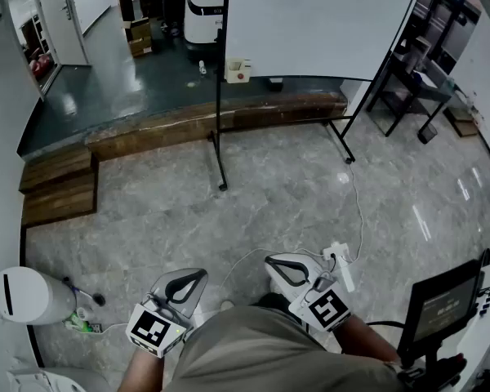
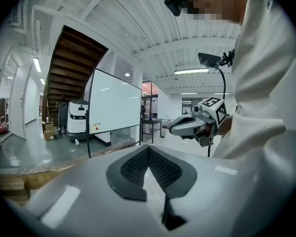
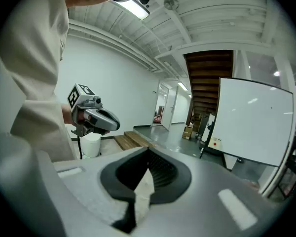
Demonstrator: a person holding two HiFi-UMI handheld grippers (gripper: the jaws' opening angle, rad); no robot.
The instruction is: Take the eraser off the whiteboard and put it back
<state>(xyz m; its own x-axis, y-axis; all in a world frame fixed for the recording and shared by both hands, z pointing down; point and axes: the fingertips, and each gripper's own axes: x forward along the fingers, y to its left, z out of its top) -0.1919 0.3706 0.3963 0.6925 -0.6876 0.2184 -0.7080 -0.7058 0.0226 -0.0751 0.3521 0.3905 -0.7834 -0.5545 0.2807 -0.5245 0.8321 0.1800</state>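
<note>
Two grippers, the left gripper (image 1: 193, 278) and the right gripper (image 1: 275, 265), both closed tight on nothing, held low at the person's waist and well apart from the work. Far across the stone floor (image 1: 278, 202): the whiteboard (image 1: 310, 23) on its stand, and at its lower left corner, clinging to the face by the frame, the eraser (image 1: 238, 70). Shows as a small pale block with a red spot; too small for finer detail.

Probably light, with a rigid shell and a soft wiping side against the board. Likely held on by a magnet, so expect a short tug before release and a snap on return. Best to spread the jaws wide first, then take hold across two opposite sides of the shell, pads flat, clear of the soft face. Smooth plastic by the look, so liable to slip under a shallow pinch; calls for a deep, square bite. Nothing fragile here, though hard squeezing gains nothing. For putting back: same lower left corner of the board, soft face flat to the surface.
</note>
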